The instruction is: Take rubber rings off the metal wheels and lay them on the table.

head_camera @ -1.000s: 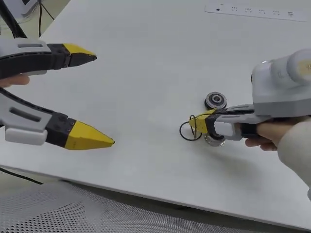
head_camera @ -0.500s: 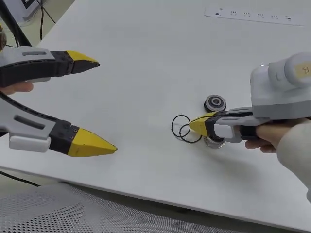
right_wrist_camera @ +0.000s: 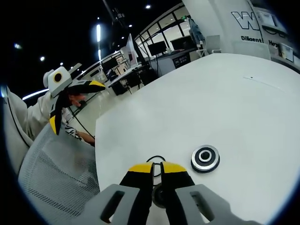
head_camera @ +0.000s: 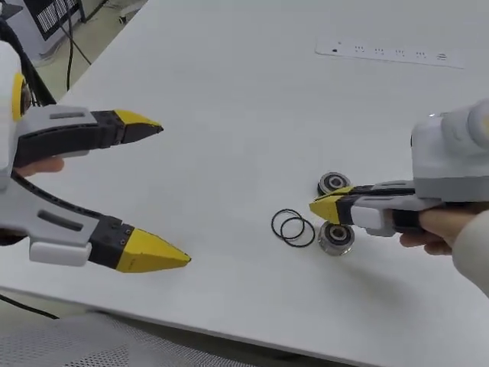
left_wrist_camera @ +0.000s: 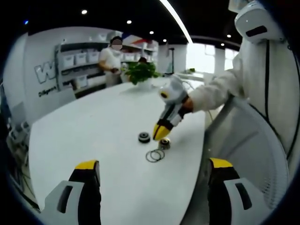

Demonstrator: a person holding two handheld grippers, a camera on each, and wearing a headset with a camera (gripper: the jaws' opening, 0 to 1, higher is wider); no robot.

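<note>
1. Just beyond the tips of the right claw (head_camera: 315,206) lie two rubber rings (head_camera: 292,228). They are thin black hoops lying flat on the bench (head_camera: 229,99), overlapping at one edge and clear of the yellow tips.
2. Flanking that claw's jaws are two small round pieces of metal with silvery rims and dark hubs. The far wheel (head_camera: 334,183) sits just beside the jaws on the side away from the person. The near wheel (head_camera: 336,238) sits on the person's side, partly tucked under the jaws.
3. Seen from the right gripper view, the far wheel stands free to the right of the tips. The near wheel shows as a dark round shape low between the jaw bases, and a short arc of one ring peeks out ahead of the tips.
4. The right claw's jaws are pressed together, yellow tip against yellow tip, and they seem to pinch nothing.
5. The left claw (head_camera: 172,193) is spread wide and empty. Its two black jaws end in glossy yellow wedges, and they point toward the rings from well apart.
6. From the left gripper view, the rings and both wheels lie ahead, between the lines of its open jaws.
7. The bench top is smooth, matte and white. A long white power strip (head_camera: 390,53) lies well beyond the right claw.
</note>
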